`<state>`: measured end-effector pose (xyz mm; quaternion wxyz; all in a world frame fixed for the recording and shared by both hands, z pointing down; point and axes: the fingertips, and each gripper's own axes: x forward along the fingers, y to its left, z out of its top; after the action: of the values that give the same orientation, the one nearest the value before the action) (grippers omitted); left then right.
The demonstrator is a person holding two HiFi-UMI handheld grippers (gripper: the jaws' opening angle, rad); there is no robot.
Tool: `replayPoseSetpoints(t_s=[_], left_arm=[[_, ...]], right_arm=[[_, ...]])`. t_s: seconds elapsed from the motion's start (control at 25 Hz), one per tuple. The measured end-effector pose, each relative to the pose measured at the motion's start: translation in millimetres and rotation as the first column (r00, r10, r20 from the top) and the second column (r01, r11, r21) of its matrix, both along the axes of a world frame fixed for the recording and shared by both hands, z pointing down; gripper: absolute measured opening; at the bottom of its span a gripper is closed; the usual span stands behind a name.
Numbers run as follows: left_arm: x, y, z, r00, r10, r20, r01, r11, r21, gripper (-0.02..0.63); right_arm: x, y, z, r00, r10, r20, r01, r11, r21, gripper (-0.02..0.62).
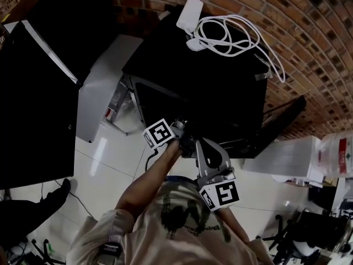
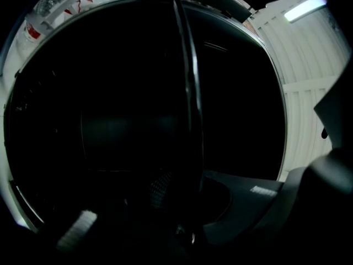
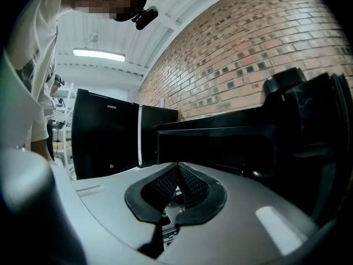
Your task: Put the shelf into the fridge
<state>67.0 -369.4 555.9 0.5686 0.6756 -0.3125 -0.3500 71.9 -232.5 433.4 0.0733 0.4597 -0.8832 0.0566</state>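
Observation:
The small black fridge (image 1: 220,76) stands against the brick wall, its door (image 1: 284,115) swung open to the right. The shelf (image 1: 157,101), a dark pane with a pale rim, is at the fridge's front opening. My left gripper (image 1: 182,126) is shut on its near edge. In the left gripper view the shelf (image 2: 190,93) runs edge-on as a dark strip from the top down into the left gripper (image 2: 182,203); the rest is very dark. My right gripper (image 1: 193,143) hovers just below and to the right, shut and empty. The right gripper's (image 3: 176,175) pads meet in its own view, with the fridge (image 3: 220,142) ahead.
A white cable (image 1: 231,35) and adapter (image 1: 189,14) lie on the fridge top. A tall black cabinet (image 1: 33,93) and a grey panel (image 1: 102,87) stand at the left. A white box (image 1: 292,156) and a bottle (image 1: 339,153) are at the right. Cables trail on the floor (image 1: 110,164).

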Motion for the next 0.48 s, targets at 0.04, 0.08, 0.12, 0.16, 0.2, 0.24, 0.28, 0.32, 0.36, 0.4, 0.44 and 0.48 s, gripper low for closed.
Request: replayPoseSetpoints(t_s=[0.04, 0.08, 0.12, 0.16, 0.2, 0.24, 0.28, 0.32, 0.36, 0.4, 0.44, 0.48], left_arm=[[1.0, -2.2, 0.0, 1.000, -0.001, 0.003, 0.001, 1.000, -0.001, 0.012], [2.0, -4.3, -0.1, 1.000, -0.002, 0.006, 0.002, 1.000, -0.001, 0.012], [2.9, -6.3, -0.3, 1.000, -0.003, 0.009, 0.003, 1.000, 0.000, 0.012], [3.8, -8.4, -0.6, 1.000, -0.003, 0.012, 0.003, 1.000, 0.001, 0.012], [4.6, -10.7, -1.0, 1.000, -0.004, 0.016, 0.004, 1.000, 0.002, 0.012], [5.3, -13.0, -1.4, 1.000, -0.005, 0.020, 0.004, 1.000, 0.004, 0.012], [6.1, -15.3, -1.7, 1.000, -0.005, 0.025, 0.005, 1.000, 0.006, 0.012], [6.8, -17.6, -1.9, 1.000, -0.005, 0.029, 0.005, 1.000, 0.008, 0.012], [7.4, -19.9, -2.0, 0.999, -0.005, 0.034, 0.005, 1.000, 0.009, 0.012], [8.1, -21.9, -1.8, 0.999, -0.005, 0.038, 0.005, 1.000, 0.010, 0.012], [8.8, -23.7, -1.6, 0.999, -0.005, 0.041, 0.005, 1.000, 0.010, 0.012], [9.6, -25.5, -1.4, 0.999, -0.005, 0.044, 0.005, 1.000, 0.009, 0.012]], right_arm=[[1.0, -0.7, 0.4, 1.000, -0.001, -0.001, 0.001, 1.000, 0.000, 0.000], [2.0, -1.4, 0.4, 1.000, -0.001, -0.002, 0.001, 1.000, 0.000, 0.000], [3.1, -2.2, 0.0, 1.000, -0.001, -0.004, 0.001, 1.000, 0.001, 0.000], [4.2, -3.1, -0.6, 1.000, -0.001, -0.004, 0.001, 1.000, 0.003, 0.000], [5.4, -4.1, -1.3, 1.000, 0.001, -0.004, -0.001, 1.000, 0.004, 0.000], [6.5, -5.2, -1.6, 1.000, 0.002, -0.004, -0.002, 1.000, 0.004, 0.000], [7.3, -6.2, -1.8, 1.000, 0.002, -0.004, -0.002, 1.000, 0.004, 0.000], [7.5, -7.1, -1.9, 1.000, 0.001, -0.005, -0.001, 1.000, 0.005, 0.000], [7.4, -7.9, -2.0, 1.000, -0.001, -0.006, 0.001, 1.000, 0.005, 0.000], [7.2, -8.5, -2.0, 1.000, -0.003, -0.007, 0.003, 1.000, 0.006, 0.000], [6.9, -9.1, -1.9, 1.000, -0.005, -0.008, 0.005, 1.000, 0.005, 0.000], [6.8, -9.7, -1.7, 1.000, -0.006, -0.009, 0.006, 1.000, 0.005, 0.000]])
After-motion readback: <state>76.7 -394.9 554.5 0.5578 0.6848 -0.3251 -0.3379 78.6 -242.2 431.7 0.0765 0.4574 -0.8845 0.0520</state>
